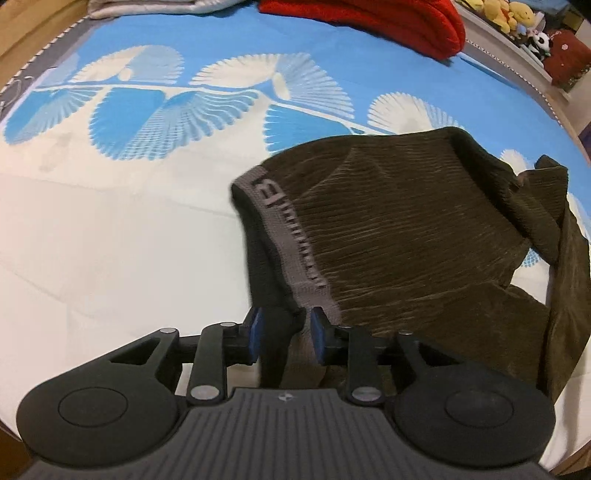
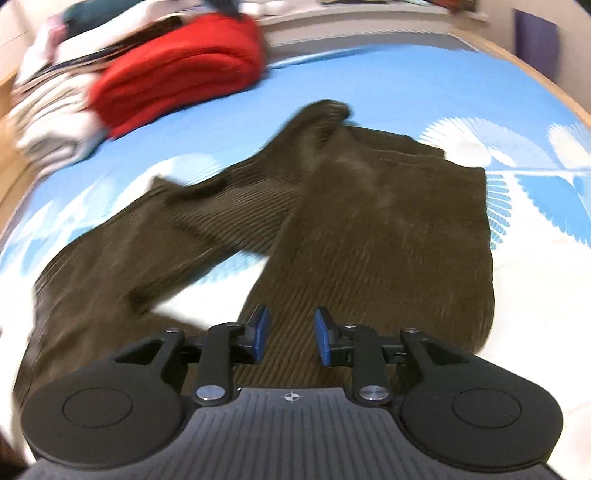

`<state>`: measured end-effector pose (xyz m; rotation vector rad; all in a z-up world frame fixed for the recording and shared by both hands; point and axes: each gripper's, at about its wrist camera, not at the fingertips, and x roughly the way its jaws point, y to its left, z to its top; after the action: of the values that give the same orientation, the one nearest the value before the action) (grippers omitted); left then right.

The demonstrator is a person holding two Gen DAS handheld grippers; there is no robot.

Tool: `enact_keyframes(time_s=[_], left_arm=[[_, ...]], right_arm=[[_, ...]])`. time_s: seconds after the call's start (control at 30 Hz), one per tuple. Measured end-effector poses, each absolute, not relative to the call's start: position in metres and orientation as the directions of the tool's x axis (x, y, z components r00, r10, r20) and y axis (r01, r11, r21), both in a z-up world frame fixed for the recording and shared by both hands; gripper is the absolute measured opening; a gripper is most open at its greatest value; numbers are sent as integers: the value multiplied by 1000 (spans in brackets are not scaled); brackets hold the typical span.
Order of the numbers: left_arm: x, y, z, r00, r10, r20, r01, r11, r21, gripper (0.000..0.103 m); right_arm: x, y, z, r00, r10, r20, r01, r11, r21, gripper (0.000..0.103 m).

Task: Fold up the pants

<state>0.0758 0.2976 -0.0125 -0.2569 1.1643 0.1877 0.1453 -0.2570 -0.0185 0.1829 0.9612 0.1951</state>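
Note:
Dark brown corduroy pants (image 1: 406, 229) lie crumpled on the blue and white bed sheet (image 1: 110, 221). Their grey waistband (image 1: 291, 236) with dark lettering runs down toward my left gripper (image 1: 286, 330). That gripper's jaws stand apart, and a fold of waistband cloth hangs loose between the blue pads without being pressed. In the right wrist view the pants (image 2: 369, 221) spread in two legs that fork apart. My right gripper (image 2: 291, 332) hovers open over the nearer leg, with nothing between its pads.
A folded red garment (image 1: 388, 22) (image 2: 177, 70) lies at the far side of the bed, beside a stack of light folded clothes (image 2: 48, 110). Plush toys (image 1: 509, 14) sit on a shelf past the bed's wooden edge (image 2: 535, 70). The sheet (image 2: 406, 74) stretches around the pants.

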Motion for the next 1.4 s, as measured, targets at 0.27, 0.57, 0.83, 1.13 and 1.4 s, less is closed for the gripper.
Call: enact_keyframes(time_s=[0.27,0.57,0.83,1.13,1.4], left_arm=[[95,296,-24,372,12,-928,-277,956,-99,37],[99,308,-27,357,38,-933,-305,949,-78,37],[93,275,-15,400,21,-916,-226,971,-77,37],[90,256,-14,403,21,-915,-172,984,-53,40],[97,257,-21,380,52,-923,-178,984,-18,43]], right_arm=[[206,-198,-56,552,190,-812,1,974,228,56],[211,-217,-66,504,93,-858,-4,994,105,3],[115,-358,-48,480,77,-874,61,991,121,2],[-4,-464,-68,378,192,-906,58,972,230,5],[19,-469,-28,648,95,-756,117,968,221,37]])
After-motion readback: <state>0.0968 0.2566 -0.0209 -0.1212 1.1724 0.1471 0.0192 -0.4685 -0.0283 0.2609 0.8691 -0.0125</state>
